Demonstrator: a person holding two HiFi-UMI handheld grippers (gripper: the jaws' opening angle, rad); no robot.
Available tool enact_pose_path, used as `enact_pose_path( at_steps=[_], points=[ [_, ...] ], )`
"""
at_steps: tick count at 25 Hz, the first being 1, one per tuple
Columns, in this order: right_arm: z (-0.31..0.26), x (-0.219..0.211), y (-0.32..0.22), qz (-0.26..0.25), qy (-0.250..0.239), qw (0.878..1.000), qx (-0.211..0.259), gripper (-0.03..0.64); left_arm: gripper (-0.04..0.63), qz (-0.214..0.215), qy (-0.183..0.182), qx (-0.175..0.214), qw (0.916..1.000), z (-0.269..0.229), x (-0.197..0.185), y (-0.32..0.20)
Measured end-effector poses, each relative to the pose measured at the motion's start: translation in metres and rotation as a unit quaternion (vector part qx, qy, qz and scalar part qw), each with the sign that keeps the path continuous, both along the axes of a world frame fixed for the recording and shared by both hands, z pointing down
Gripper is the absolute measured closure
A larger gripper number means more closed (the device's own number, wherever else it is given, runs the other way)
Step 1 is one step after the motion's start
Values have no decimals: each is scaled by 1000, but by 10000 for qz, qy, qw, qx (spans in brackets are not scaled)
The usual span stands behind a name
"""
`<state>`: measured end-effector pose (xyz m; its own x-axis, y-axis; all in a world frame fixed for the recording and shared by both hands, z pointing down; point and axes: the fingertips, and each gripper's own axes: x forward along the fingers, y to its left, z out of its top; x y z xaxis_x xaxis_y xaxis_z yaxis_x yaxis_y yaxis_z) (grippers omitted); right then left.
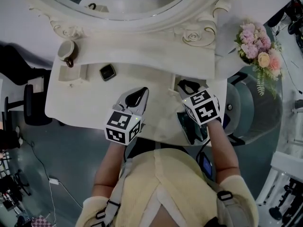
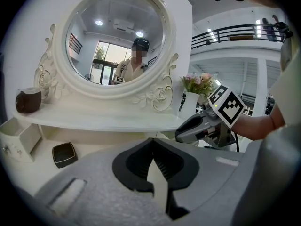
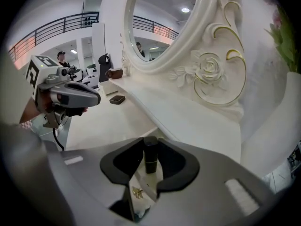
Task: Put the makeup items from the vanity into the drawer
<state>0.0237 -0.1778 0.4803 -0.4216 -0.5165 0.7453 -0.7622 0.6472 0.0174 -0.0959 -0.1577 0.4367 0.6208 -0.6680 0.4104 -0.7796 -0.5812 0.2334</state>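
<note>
Right gripper view has your right gripper (image 3: 150,144) clamped on a dark tube (image 3: 150,158), hovering over the open drawer (image 1: 189,129) near right. Left gripper (image 2: 153,149) is closed, empty. Compact (image 1: 107,72) sits far left on the vanity (image 1: 75,103), so roughly halfway I'd guess.

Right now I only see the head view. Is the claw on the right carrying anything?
Observer: Yes. The right gripper view shows the right gripper closed on a small dark tube, upright between its jaws.
Operator: And the other claw?
Observer: In the left gripper view, the left gripper is shut with nothing in it.
Operator: What do the flowers stand in?
Observer: A white vase, which shows in the left gripper view.
</note>
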Motion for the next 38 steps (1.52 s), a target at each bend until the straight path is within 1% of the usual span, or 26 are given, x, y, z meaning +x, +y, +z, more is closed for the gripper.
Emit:
enact_pose_path(
  at_steps=[5,14,22,28,34,38],
  points=[
    [4,-1,1,-48,112,9999,-99,509,594,16,-20,-27,10000,2,-2,3],
    [2,-2,4,3,34,9999,-114,505,594,-15,-23,-39,10000,3,-6,7],
    [-7,4,2,144,-16,9998,113,497,594,-147,10,-13,9999,3,-13,10],
    [-27,7,0,176,-48,9989,436,497,594,-365,106,56,9993,-1,-24,12],
    [-59,-7,7,-50,-373,9965,740,497,594,-639,92,177,9978,-9,-43,18],
    [-79,-18,13,-239,-610,9938,895,497,594,-925,89,309,9952,-17,-60,20]
  ],
)
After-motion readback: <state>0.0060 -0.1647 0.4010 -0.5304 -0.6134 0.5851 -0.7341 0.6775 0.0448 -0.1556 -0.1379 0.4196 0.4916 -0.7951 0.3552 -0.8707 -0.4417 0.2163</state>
